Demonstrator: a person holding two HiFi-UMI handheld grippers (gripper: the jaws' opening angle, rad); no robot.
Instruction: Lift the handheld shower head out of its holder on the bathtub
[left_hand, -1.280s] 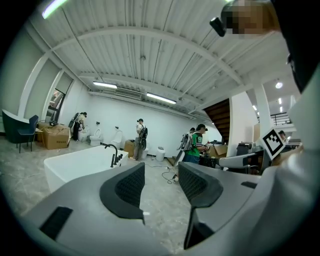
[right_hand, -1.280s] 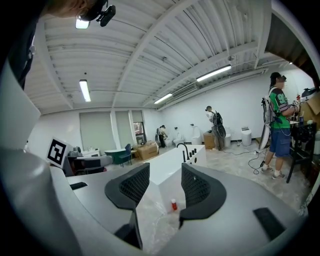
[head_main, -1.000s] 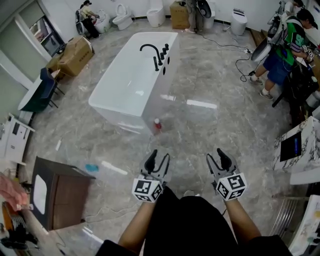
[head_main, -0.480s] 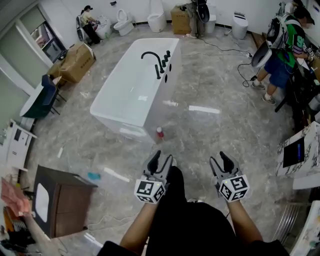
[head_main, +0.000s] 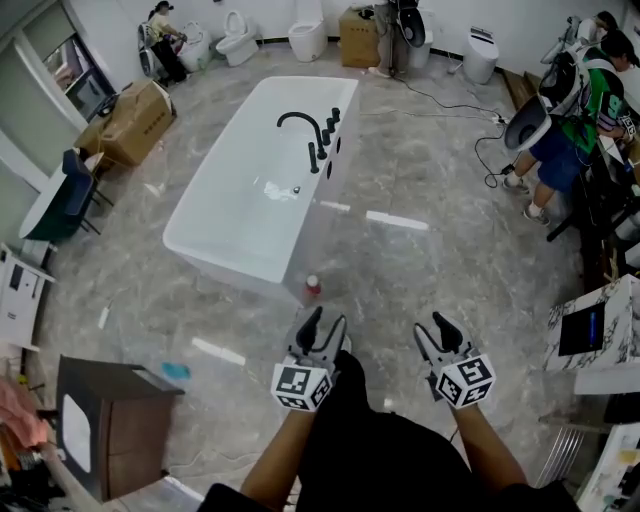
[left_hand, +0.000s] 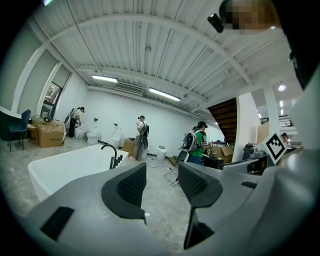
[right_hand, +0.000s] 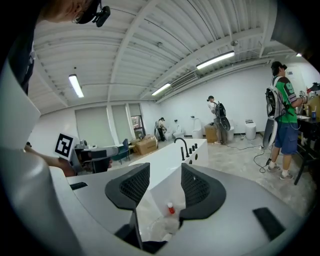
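Two grippers hang low in the head view, the left gripper and the right gripper, side by side above the person's dark clothing. Each has its jaws parted by a moderate gap with nothing between them. Ahead, well apart from both, stands the white bathtub, set at a slant on the marble floor, its near corner pointing toward the left gripper. A row of black fittings lines the tub's right-hand rim beside the curved black faucet. The handheld shower head is somewhere in that row, too small to single out. A small red-capped bottle stands on the floor just beside the tub's near corner, between the tub and the left gripper. Bare floor stretches wide to the right of the tub, up to a cable and a person in green. Left of the tub, cardboard boxes and a dark cabinet crowd the edge.
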